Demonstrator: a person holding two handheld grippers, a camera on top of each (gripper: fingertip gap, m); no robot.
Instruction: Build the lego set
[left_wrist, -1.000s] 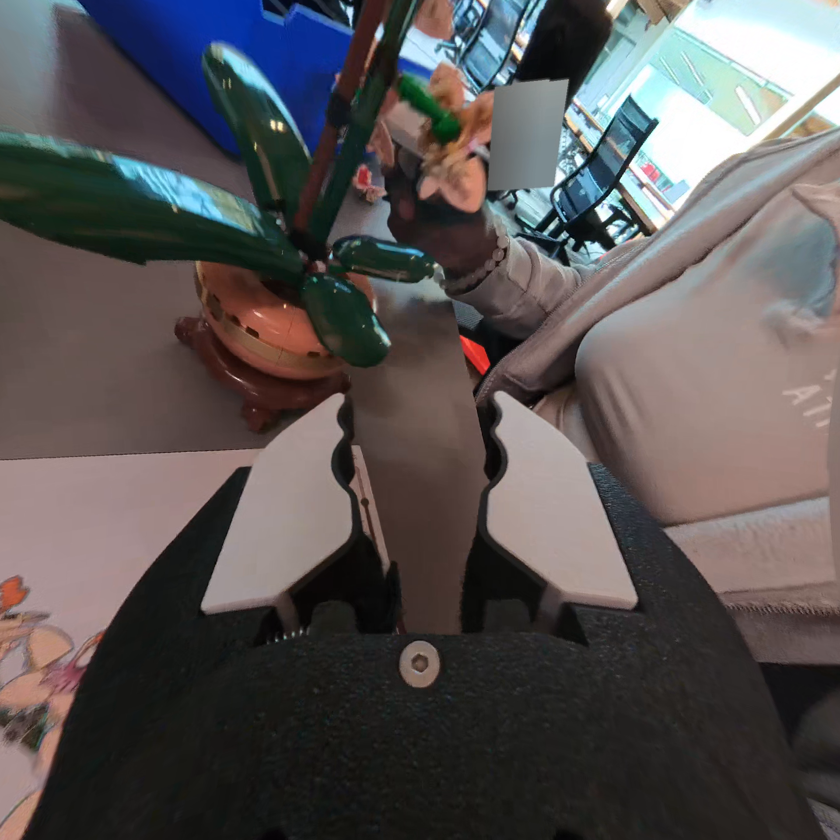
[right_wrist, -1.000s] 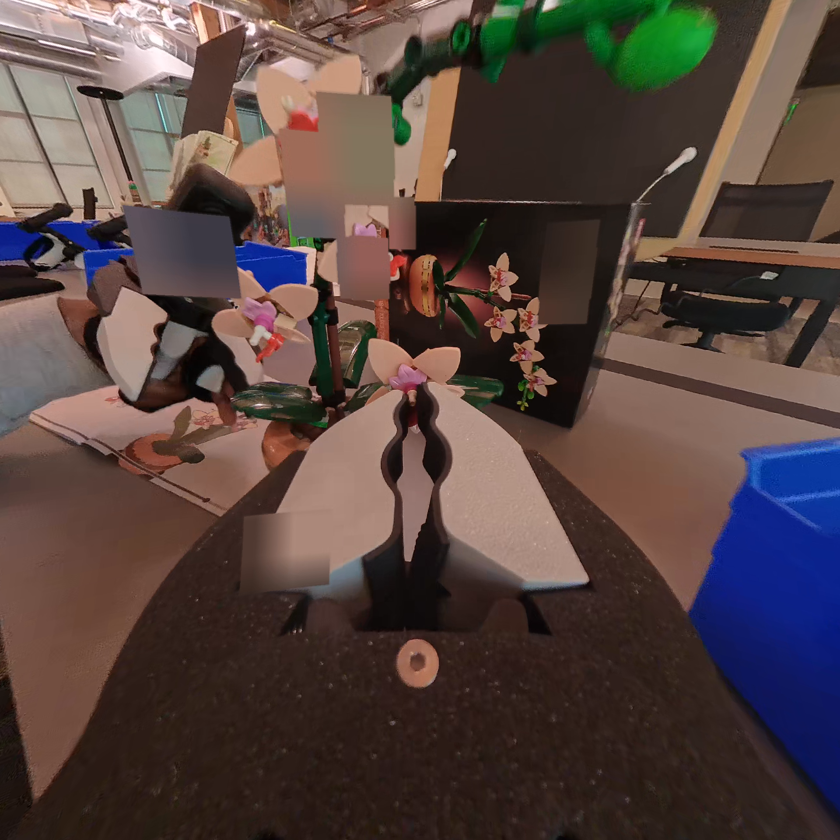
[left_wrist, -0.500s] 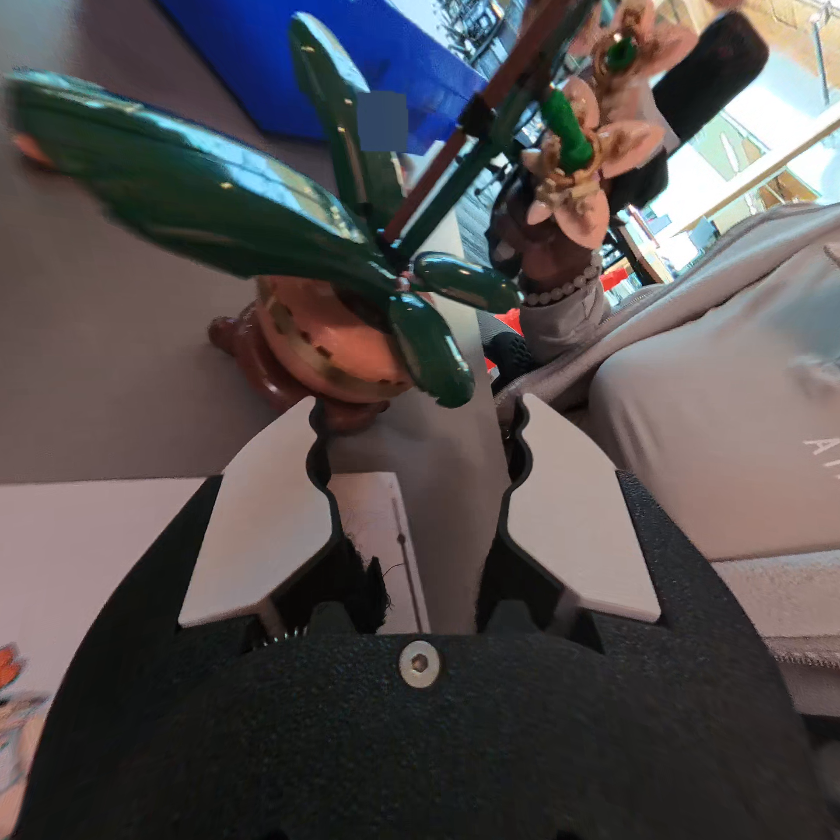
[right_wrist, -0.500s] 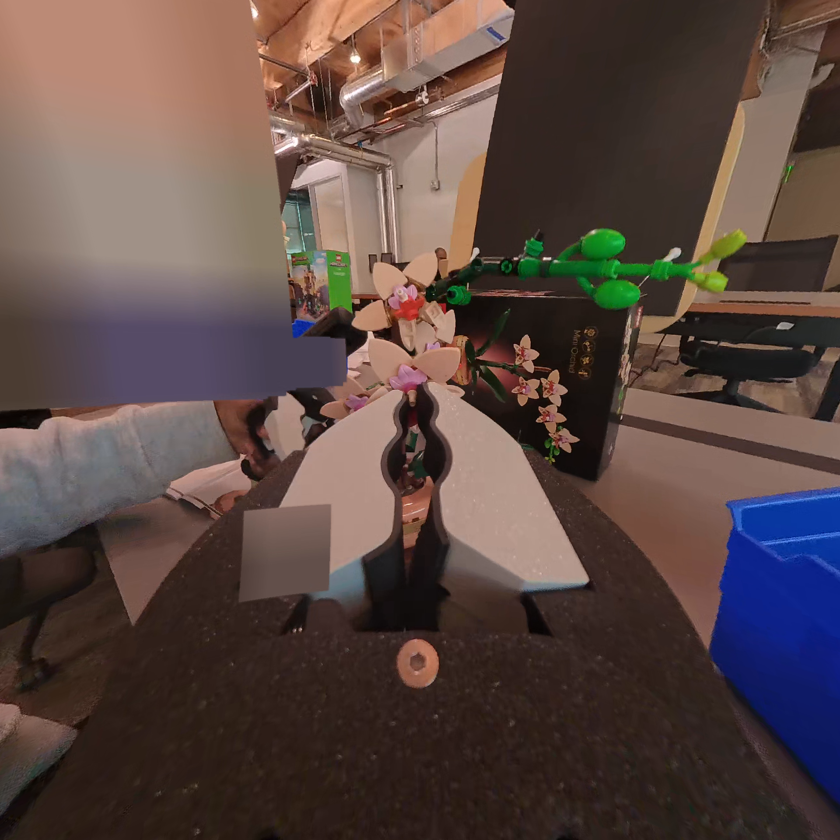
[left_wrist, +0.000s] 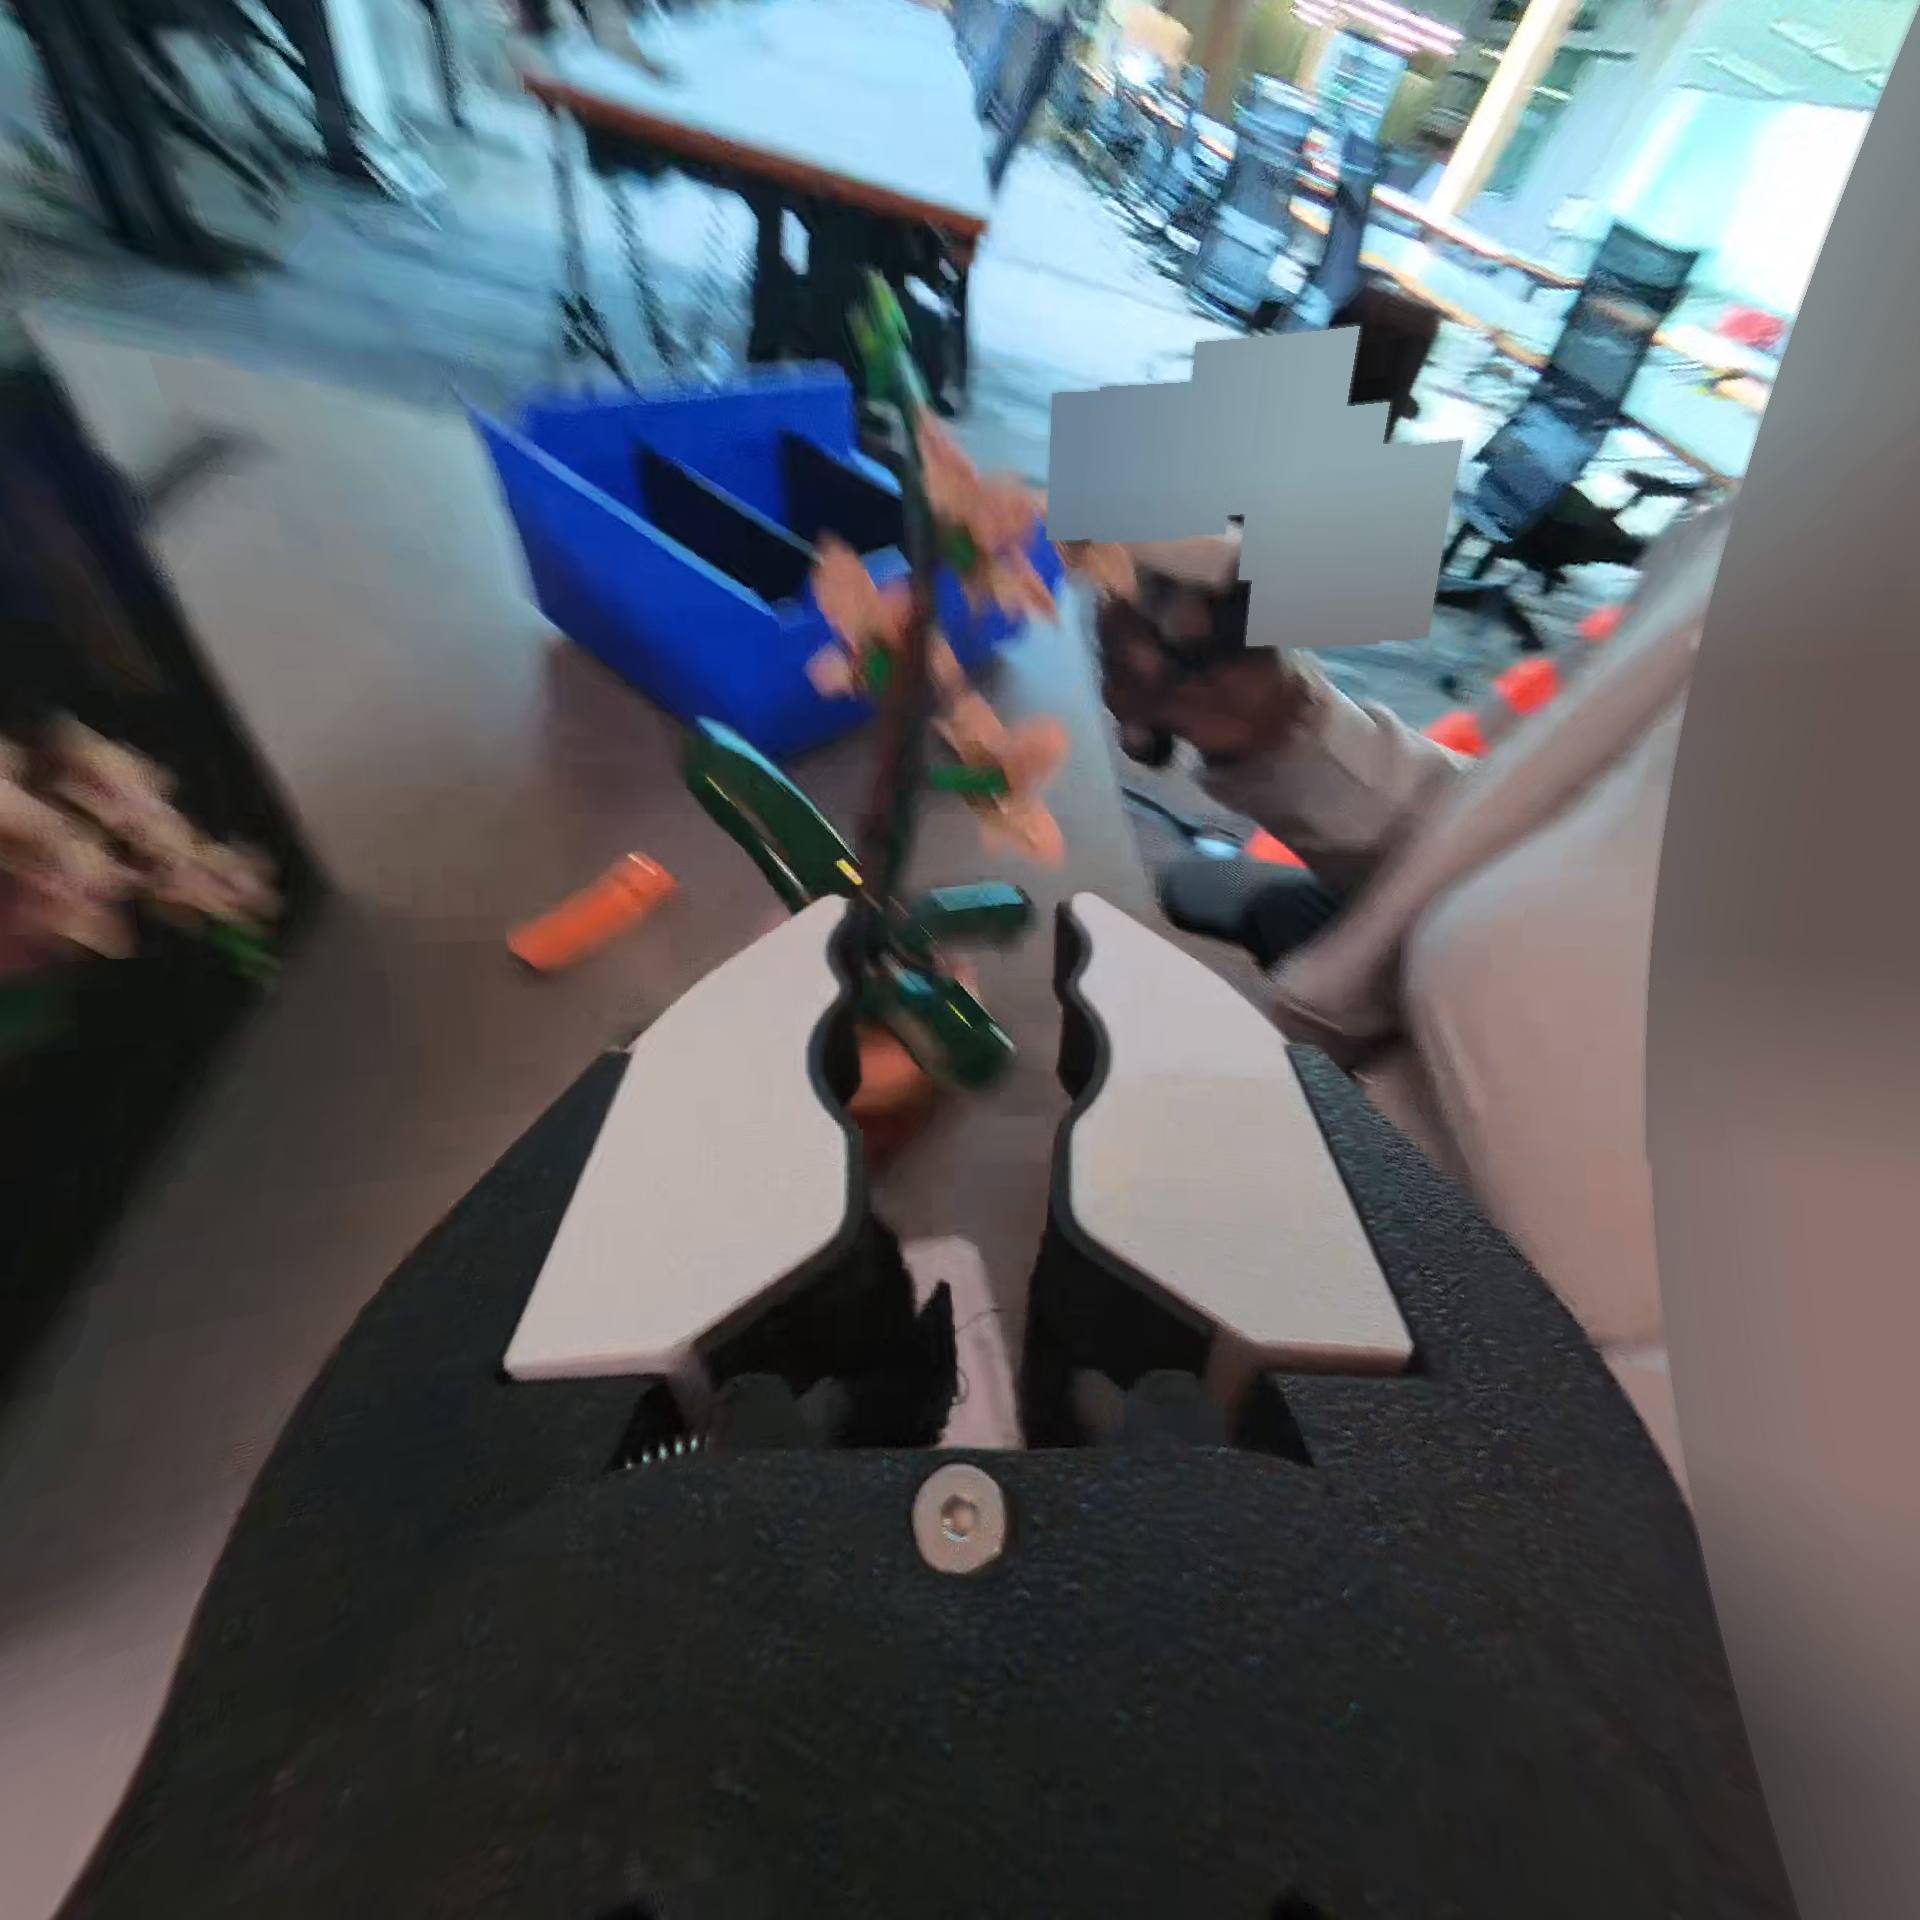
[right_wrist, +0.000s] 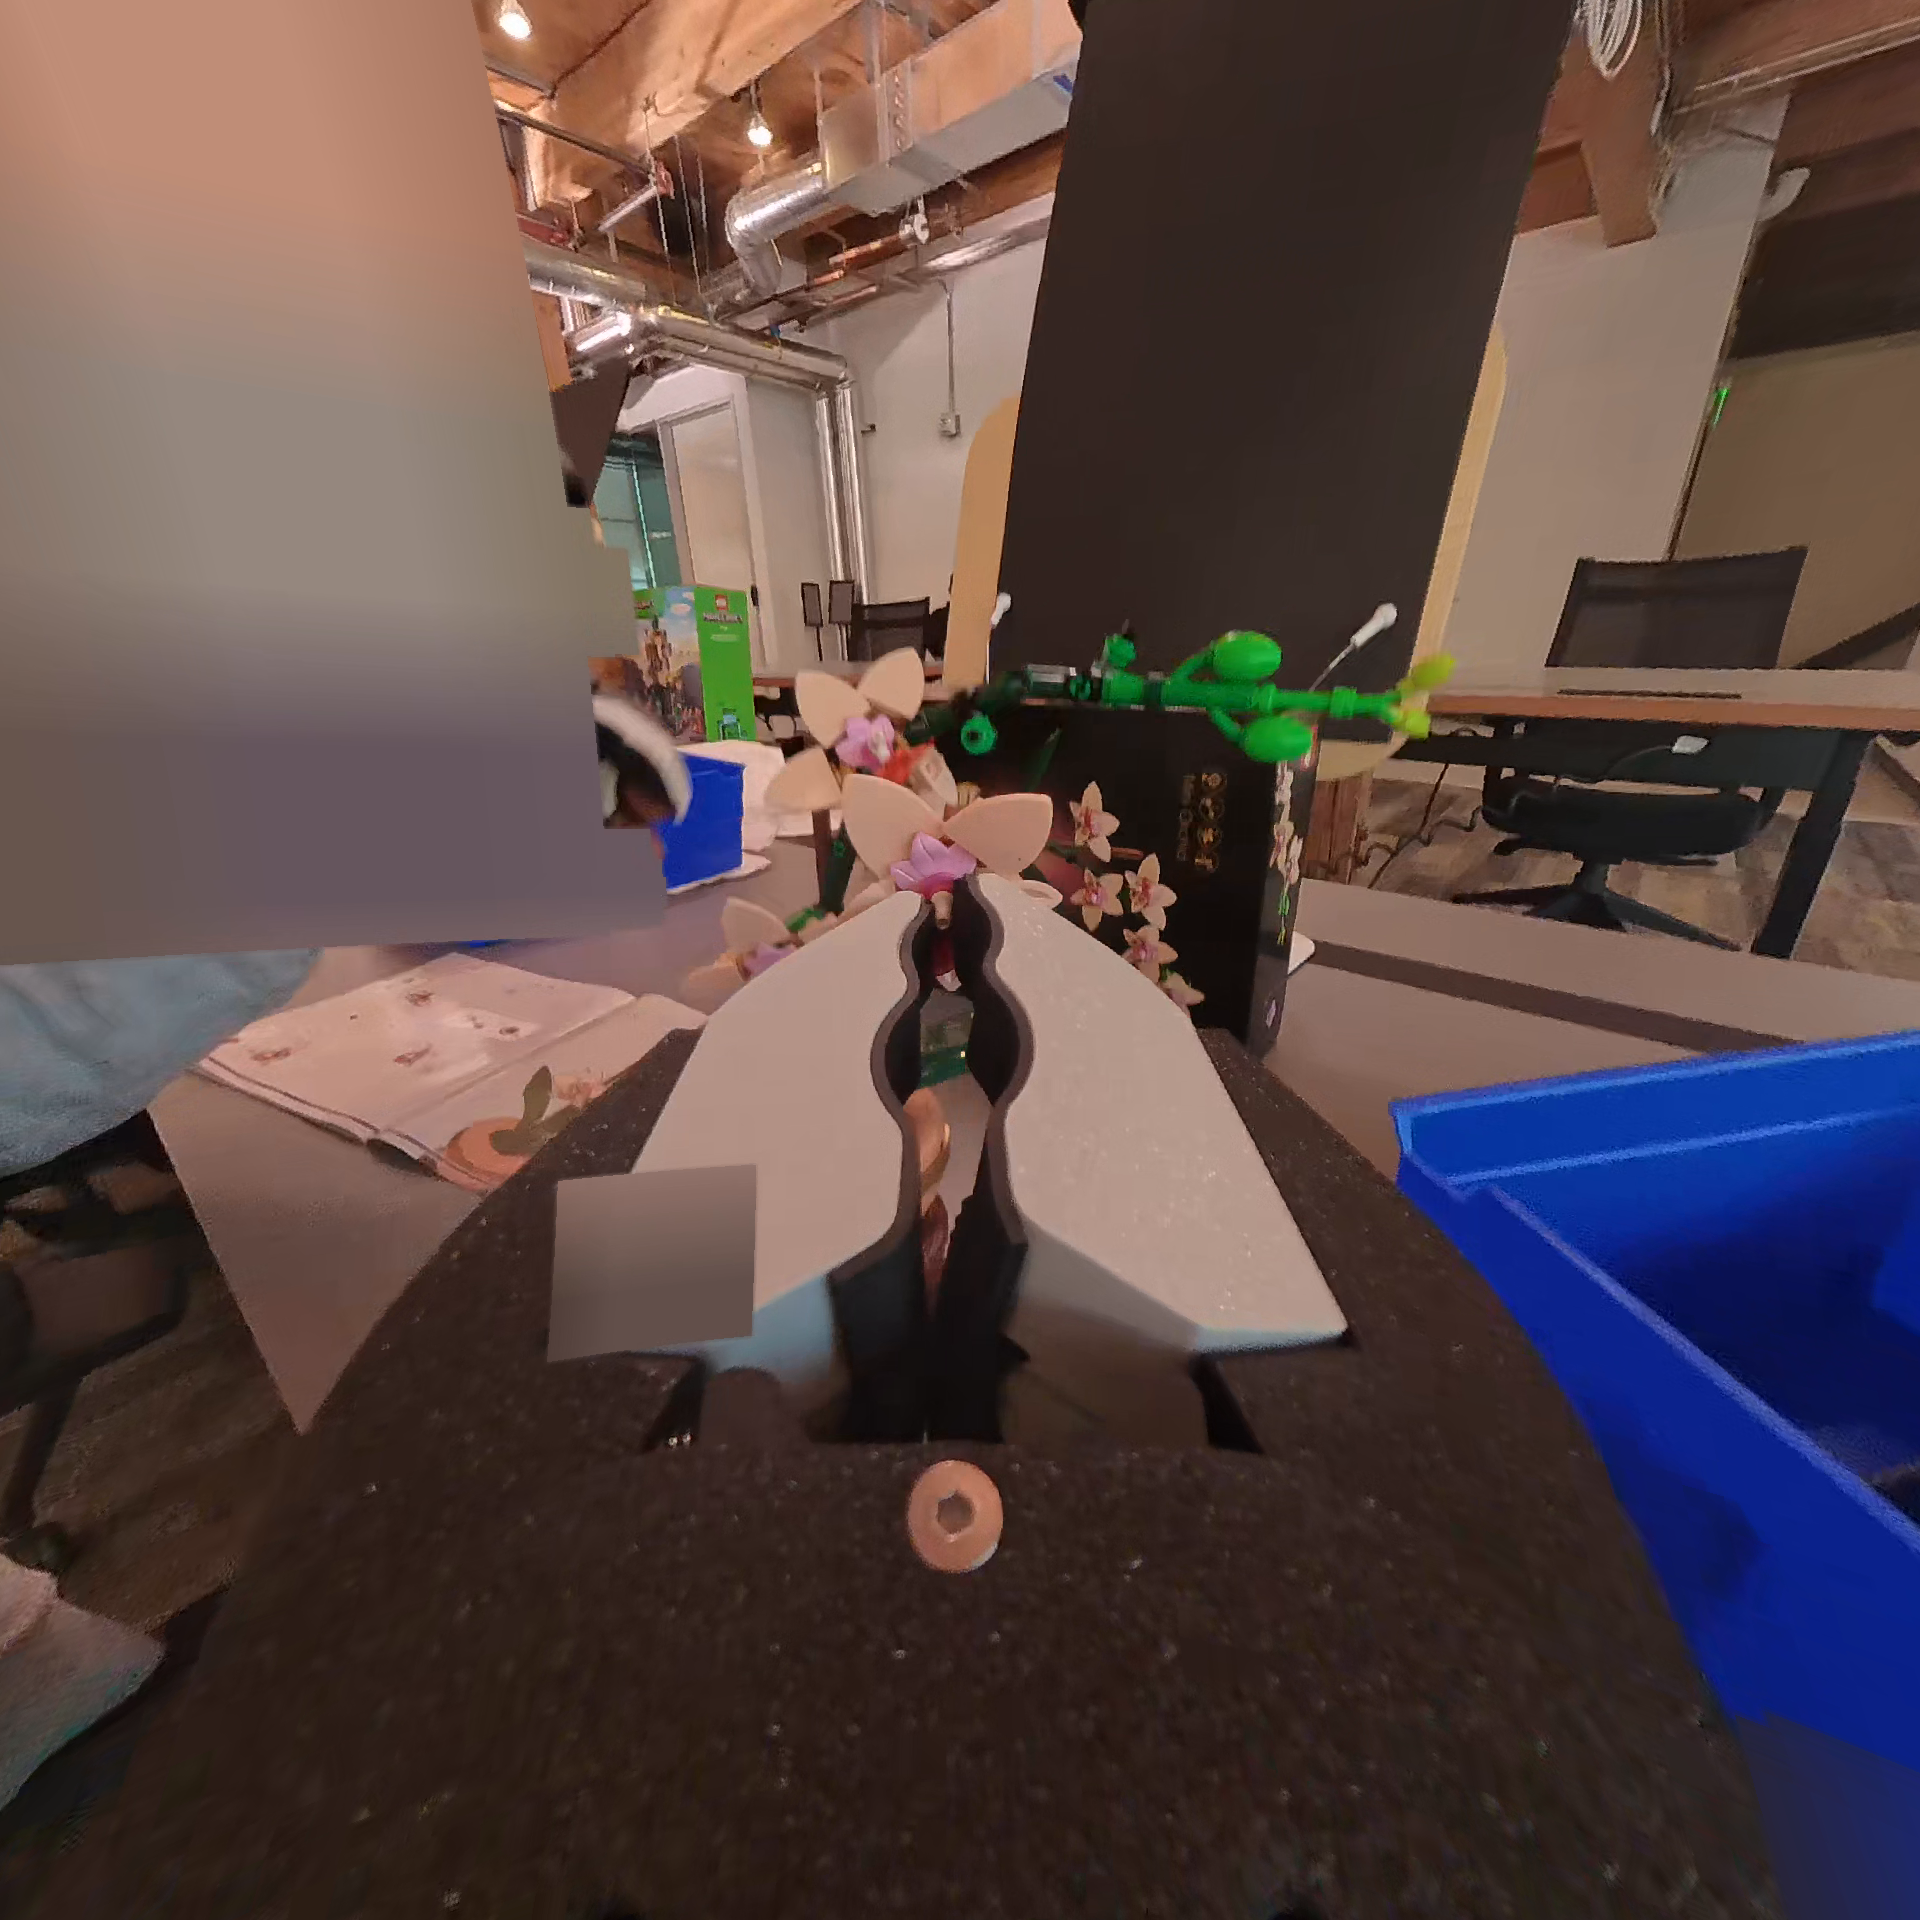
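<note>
The lego orchid stands on the grey table, with a tan pot (left_wrist: 883, 1081), dark green leaves (left_wrist: 769, 810), a tall stem (left_wrist: 904, 675) and cream flowers. My left gripper (left_wrist: 951, 925) is open and empty, just short of the pot; this view is blurred. My right gripper (right_wrist: 951, 904) is shut on a cream orchid flower with a purple centre (right_wrist: 940, 842), held in front of the plant's other flowers (right_wrist: 862, 717). A bright green bud stem (right_wrist: 1247, 686) reaches right from the plant. The right hand and gripper also show in the left wrist view (left_wrist: 1174, 665).
A blue bin (left_wrist: 675, 561) stands behind the plant, and it also shows in the right wrist view (right_wrist: 1714, 1299). An orange piece (left_wrist: 592, 909) lies on the table. The black set box (right_wrist: 1195, 831) and the open instruction booklet (right_wrist: 436, 1039) are nearby. My hands' fingertips stand some 20 cm from each other. The tall stem (left_wrist: 904, 675) is about 10 cm from both grippers' fingertips.
My left gripper has pulled back and up from the pot, so the whole plant now shows, blurred. My right gripper keeps hold of the flower and has shifted a little.
</note>
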